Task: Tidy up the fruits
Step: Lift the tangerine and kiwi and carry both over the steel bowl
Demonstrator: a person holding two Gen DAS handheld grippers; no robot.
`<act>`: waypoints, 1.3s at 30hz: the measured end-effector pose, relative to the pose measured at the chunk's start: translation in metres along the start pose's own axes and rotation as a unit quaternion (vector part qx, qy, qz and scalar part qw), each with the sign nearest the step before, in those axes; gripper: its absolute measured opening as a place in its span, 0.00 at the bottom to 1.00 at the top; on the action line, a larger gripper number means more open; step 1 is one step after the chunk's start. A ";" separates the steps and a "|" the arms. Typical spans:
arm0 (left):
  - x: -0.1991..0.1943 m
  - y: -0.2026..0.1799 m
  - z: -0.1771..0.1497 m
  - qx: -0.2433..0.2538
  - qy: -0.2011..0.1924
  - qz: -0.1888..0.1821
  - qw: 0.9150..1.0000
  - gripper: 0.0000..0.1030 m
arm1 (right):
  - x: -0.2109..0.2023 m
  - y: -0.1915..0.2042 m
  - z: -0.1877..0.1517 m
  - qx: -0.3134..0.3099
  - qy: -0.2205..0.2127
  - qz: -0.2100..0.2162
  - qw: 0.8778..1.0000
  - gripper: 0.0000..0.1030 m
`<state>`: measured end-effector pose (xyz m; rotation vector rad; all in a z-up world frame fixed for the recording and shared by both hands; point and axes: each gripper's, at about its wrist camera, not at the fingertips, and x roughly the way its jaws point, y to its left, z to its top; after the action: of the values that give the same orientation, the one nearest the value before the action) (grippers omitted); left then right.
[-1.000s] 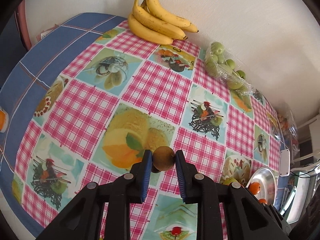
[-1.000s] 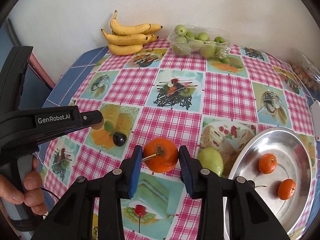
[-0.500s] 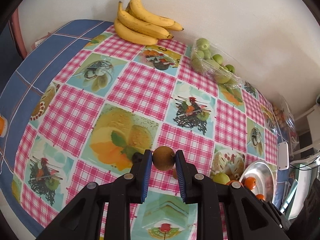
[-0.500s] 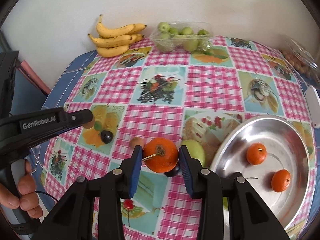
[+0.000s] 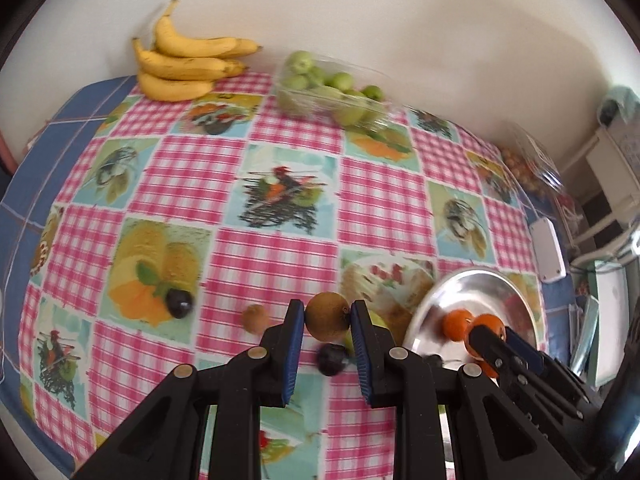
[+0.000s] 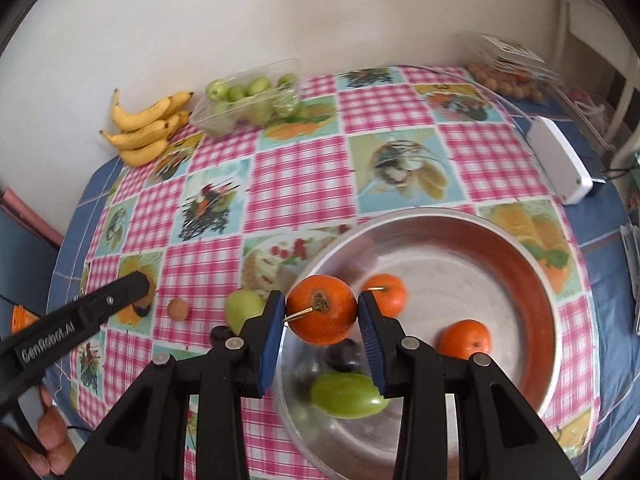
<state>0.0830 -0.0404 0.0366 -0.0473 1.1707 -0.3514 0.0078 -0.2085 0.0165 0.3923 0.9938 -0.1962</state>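
My left gripper is shut on a brown kiwi and holds it above the table, left of the steel bowl. My right gripper is shut on an orange and holds it over the near left rim of the steel bowl. The bowl holds two more oranges, a dark plum and a green fruit. On the cloth lie a second kiwi, two dark plums and a green pear.
Bananas and a clear tray of green fruit stand at the back against the wall. A bag of small orange fruit and a white box lie at the far right. The table edge is near me.
Both grippers moved right towards the bowl with their fruit. The orange is now over the bowl's rim. The kiwi has passed over the loose fruit on the cloth.
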 end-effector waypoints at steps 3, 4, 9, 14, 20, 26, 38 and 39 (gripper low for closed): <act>0.004 -0.022 -0.006 0.021 0.008 -0.012 1.000 0.25 | -0.005 -0.020 -0.001 0.018 -0.003 -0.014 1.000 0.38; 0.005 -0.030 -0.007 0.029 0.009 -0.014 0.999 0.25 | -0.006 -0.026 -0.001 0.024 -0.004 -0.021 0.999 0.38; 0.010 -0.061 -0.017 0.055 0.022 -0.042 0.997 0.25 | -0.016 -0.060 -0.002 0.068 -0.012 -0.026 0.997 0.38; 0.013 -0.080 -0.024 0.076 0.026 -0.047 0.996 0.25 | -0.024 -0.078 -0.003 0.090 -0.019 -0.034 0.995 0.38; 0.017 -0.095 -0.030 0.097 0.028 -0.051 0.994 0.25 | -0.033 -0.091 -0.005 0.103 -0.029 -0.037 0.994 0.38; 0.036 -0.097 -0.034 0.102 0.041 -0.045 0.993 0.25 | -0.019 -0.091 -0.007 0.101 -0.014 -0.035 0.994 0.38; 0.059 -0.092 -0.033 0.107 0.030 -0.035 0.993 0.25 | 0.007 -0.078 -0.005 0.067 -0.014 -0.036 0.997 0.38; 0.061 -0.091 -0.033 0.106 0.031 -0.038 0.993 0.25 | 0.009 -0.078 -0.005 0.068 -0.013 -0.036 0.997 0.38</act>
<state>0.0511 -0.1397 -0.0109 0.1053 1.1894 -0.5450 -0.0181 -0.2779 -0.0113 0.4771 0.9734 -0.3342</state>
